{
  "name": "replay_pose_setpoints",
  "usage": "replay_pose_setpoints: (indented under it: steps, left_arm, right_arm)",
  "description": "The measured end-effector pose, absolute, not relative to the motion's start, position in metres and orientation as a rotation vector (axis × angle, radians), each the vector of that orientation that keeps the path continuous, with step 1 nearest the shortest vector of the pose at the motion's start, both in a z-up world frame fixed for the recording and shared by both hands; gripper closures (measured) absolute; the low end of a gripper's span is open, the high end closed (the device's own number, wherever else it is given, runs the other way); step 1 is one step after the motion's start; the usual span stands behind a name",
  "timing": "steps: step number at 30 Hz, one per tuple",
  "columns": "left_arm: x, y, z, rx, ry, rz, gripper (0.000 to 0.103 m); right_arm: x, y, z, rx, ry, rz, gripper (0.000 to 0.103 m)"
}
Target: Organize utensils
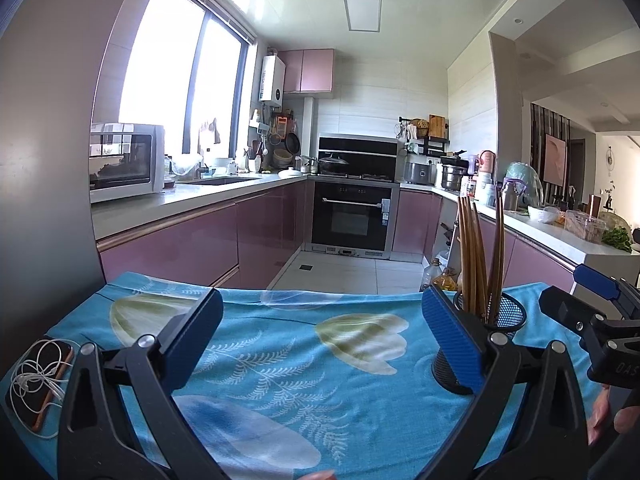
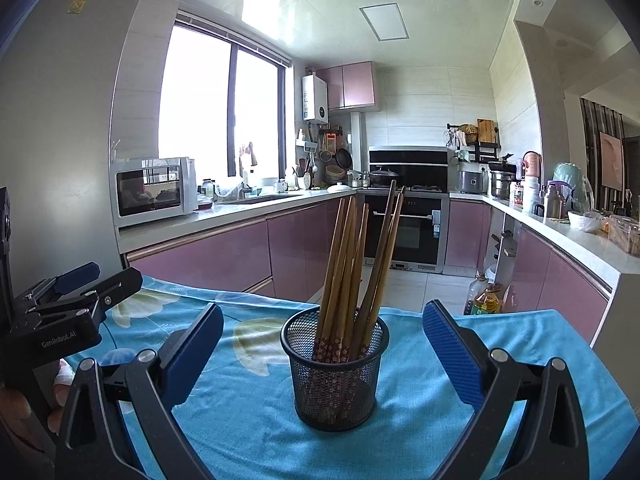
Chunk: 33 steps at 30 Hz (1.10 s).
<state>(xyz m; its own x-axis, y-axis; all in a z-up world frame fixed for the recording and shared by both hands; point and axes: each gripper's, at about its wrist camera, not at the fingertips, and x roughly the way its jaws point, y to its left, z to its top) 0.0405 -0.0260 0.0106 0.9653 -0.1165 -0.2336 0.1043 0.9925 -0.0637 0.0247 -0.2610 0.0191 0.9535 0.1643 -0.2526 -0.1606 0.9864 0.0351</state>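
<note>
A black mesh cup [image 2: 335, 376] stands upright on the blue flowered cloth [image 2: 248, 420]. Several brown wooden chopsticks [image 2: 352, 264] stand in it, leaning apart. My right gripper [image 2: 323, 354] is open and empty, its blue pads wide apart on either side of the cup, not touching it. My left gripper [image 1: 323, 344] is open and empty over the cloth. In the left wrist view the cup [image 1: 502, 320] sits just behind the right pad, with the chopsticks [image 1: 476, 252] rising from it. The right gripper's body [image 1: 592, 320] shows at the right edge there.
A phone with white earphones [image 1: 40, 380] lies on the cloth's left edge. The left gripper's body [image 2: 60, 312] shows at left in the right wrist view. Beyond the table's far edge are pink kitchen cabinets [image 2: 224, 252], an oven [image 2: 404, 232] and oil bottles [image 2: 484, 298] on the floor.
</note>
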Motion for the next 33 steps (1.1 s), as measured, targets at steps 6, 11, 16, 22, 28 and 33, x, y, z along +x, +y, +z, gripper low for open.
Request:
replay_pose_setpoints:
  steps: [6, 11, 16, 22, 28, 33]
  left_arm:
    - [0.0410, -0.0266, 0.0123, -0.050, 0.237, -0.112, 0.005]
    - [0.0413, -0.0269, 0.0121, -0.050, 0.237, -0.112, 0.005]
    - [0.0414, -0.0271, 0.0121, -0.049, 0.237, -0.111, 0.005]
    - [0.0416, -0.0269, 0.0118, -0.049, 0.239, -0.112, 0.005]
    - [0.0424, -0.0284, 0.0116, -0.049, 0.238, -0.107, 0.005]
    - [0.0416, -0.0297, 0.0104, -0.049, 0.237, -0.104, 0.005]
  right_arm:
    - [0.0258, -0.2610, 0.0181, 0.024, 0.258, 0.162, 0.006]
    - [0.0257, -0.2616, 0.0180, 0.025, 0.256, 0.161, 0.006]
    - [0.0256, -0.2623, 0.0176, 0.028, 0.257, 0.160, 0.006]
    - [0.0266, -0.2624, 0.0188, 0.028, 0.255, 0.158, 0.006]
    - [0.0273, -0.2611, 0.0176, 0.031, 0.260, 0.157, 0.006]
    - [0.0268, -0.2603, 0.0173, 0.033, 0.259, 0.158, 0.006]
